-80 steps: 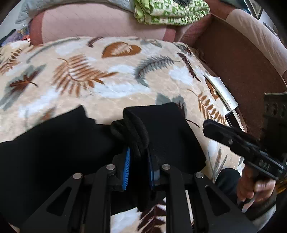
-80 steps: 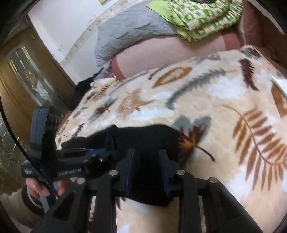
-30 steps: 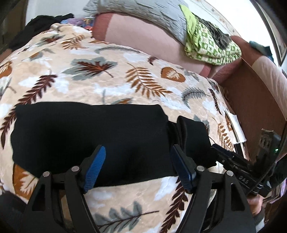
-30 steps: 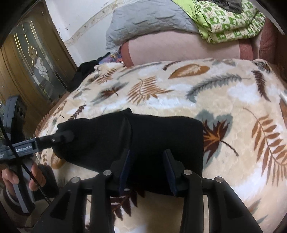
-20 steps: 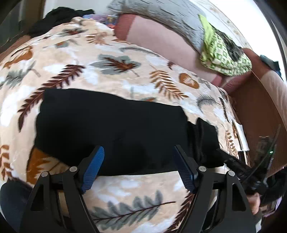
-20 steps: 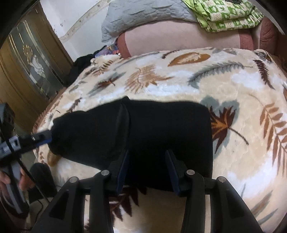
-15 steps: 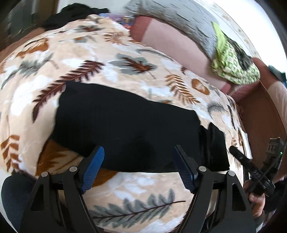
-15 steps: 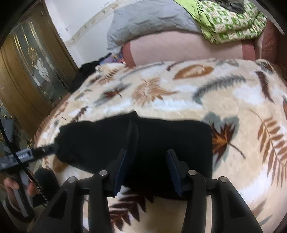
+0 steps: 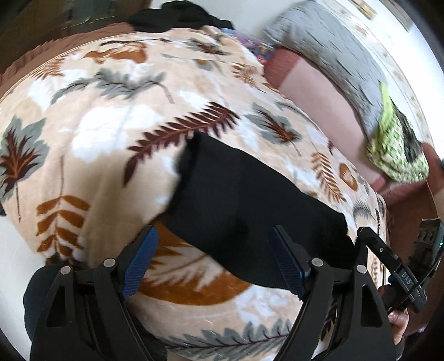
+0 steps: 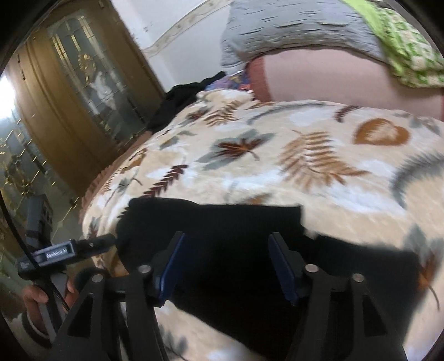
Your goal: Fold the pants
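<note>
The black pants (image 9: pixel 249 200) lie folded into a long flat band on the leaf-patterned blanket (image 9: pixel 111 116). They also show in the right wrist view (image 10: pixel 222 230). My left gripper (image 9: pixel 213 258) is open and empty, held above the near edge of the pants. My right gripper (image 10: pixel 226 263) is open and empty, just above the pants. The right gripper shows at the right edge of the left wrist view (image 9: pixel 388 258). The left gripper shows at the left of the right wrist view (image 10: pixel 69 250), beside the end of the pants.
A pink bolster (image 9: pixel 319 83) with a grey blanket (image 9: pixel 333 47) and a green patterned cloth (image 9: pixel 396 150) lies at the bed's far side. A dark clothes pile (image 9: pixel 172 19) sits at the far corner. A wooden glass-paned door (image 10: pixel 77 91) stands left of the bed.
My right gripper has opened and let go of the pants. Both grippers have swung to the left along the bed. The pants lie still.
</note>
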`<state>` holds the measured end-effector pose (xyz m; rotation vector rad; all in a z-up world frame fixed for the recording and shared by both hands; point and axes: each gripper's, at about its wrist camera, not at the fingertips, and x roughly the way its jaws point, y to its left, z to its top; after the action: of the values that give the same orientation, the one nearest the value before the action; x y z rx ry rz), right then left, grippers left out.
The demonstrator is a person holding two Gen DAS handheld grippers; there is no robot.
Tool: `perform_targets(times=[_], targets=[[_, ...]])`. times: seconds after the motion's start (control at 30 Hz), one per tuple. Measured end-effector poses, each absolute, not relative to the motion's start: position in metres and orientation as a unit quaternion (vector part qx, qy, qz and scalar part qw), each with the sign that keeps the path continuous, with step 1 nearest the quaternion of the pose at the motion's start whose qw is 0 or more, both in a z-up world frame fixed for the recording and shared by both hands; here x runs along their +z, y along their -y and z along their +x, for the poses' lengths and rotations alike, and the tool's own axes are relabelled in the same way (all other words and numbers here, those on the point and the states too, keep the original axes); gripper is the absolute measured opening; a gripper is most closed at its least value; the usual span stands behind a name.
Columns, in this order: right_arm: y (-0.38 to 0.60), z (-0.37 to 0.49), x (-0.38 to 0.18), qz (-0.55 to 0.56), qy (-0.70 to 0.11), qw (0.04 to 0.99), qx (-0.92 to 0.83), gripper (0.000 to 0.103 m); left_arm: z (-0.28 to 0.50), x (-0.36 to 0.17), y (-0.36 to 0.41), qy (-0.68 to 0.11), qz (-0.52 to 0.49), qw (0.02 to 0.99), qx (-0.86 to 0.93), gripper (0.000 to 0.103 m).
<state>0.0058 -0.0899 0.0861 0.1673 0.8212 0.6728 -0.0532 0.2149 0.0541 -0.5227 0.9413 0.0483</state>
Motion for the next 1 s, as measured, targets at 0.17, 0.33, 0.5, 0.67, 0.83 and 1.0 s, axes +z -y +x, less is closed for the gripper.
perform_targets(times=[0.17, 0.33, 0.5, 0.67, 0.83, 1.0], targets=[[0.036, 0.032, 0.091, 0.043, -0.390, 0.843, 0.368, 0.070, -0.044, 0.037, -0.225, -0.465, -0.272, 0.841, 0.036, 0.082], [-0.036, 0.056, 0.087, -0.022, -0.399, 0.813, 0.423, 0.075, -0.038, 0.026, -0.222, -0.471, -0.276, 0.837, 0.032, 0.086], [-0.096, 0.072, 0.065, -0.060, -0.424, 0.782, 0.454, 0.075, -0.033, 0.023, -0.222, -0.453, -0.274, 0.848, 0.029, 0.091], [-0.120, 0.072, 0.037, -0.062, -0.446, 0.766, 0.459, 0.075, -0.030, 0.021, -0.216, -0.438, -0.260, 0.861, 0.016, 0.103], [-0.114, 0.072, 0.031, -0.032, -0.445, 0.772, 0.453, 0.074, -0.029, 0.021, -0.216, -0.432, -0.253, 0.866, 0.017, 0.103], [-0.117, 0.070, 0.031, -0.043, -0.444, 0.777, 0.444, 0.054, -0.030, 0.020, -0.218, -0.427, -0.257, 0.867, 0.016, 0.103]])
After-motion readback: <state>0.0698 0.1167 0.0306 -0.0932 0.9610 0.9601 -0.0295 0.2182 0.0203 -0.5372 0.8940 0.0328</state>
